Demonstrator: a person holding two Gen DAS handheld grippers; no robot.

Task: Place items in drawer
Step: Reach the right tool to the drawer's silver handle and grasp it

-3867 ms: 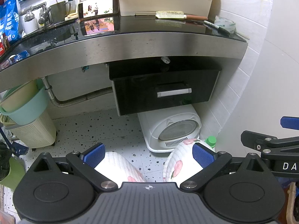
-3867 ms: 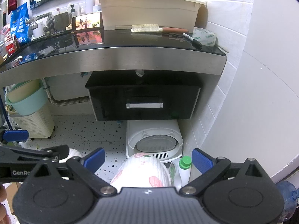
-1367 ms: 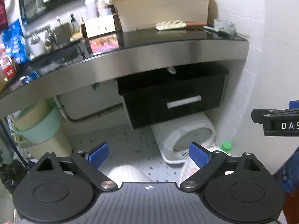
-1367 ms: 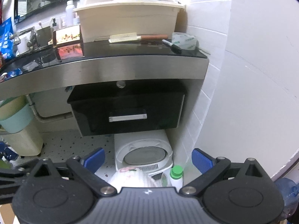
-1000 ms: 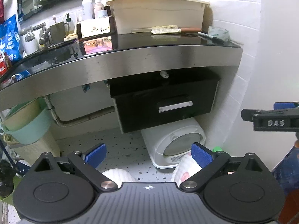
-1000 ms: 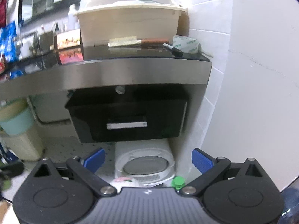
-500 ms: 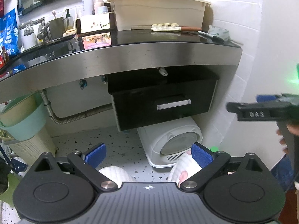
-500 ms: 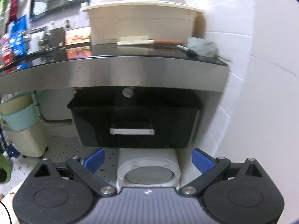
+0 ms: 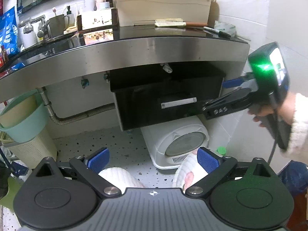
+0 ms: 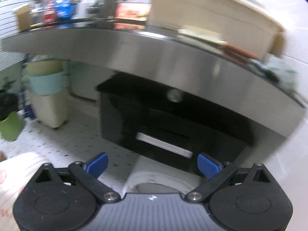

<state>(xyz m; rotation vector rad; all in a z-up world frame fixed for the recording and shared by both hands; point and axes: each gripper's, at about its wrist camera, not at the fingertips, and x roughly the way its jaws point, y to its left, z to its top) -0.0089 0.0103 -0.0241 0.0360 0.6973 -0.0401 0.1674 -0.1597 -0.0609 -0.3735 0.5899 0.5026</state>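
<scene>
Both grippers gape wide, holding nothing. The right gripper (image 10: 153,162) nears the silver bar handle (image 10: 164,144) of the shut glossy black drawer (image 9: 169,96), at twelve o'clock from the left gripper (image 9: 153,158).

One drawer (image 9: 167,96), one hairbrush (image 9: 169,22), one marker (image 9: 216,31).

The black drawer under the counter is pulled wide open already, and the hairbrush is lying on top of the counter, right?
Not quite. The black drawer is shut, its silver handle flush on the closed front, as the left wrist view shows. The hairbrush does lie on the counter.
</scene>
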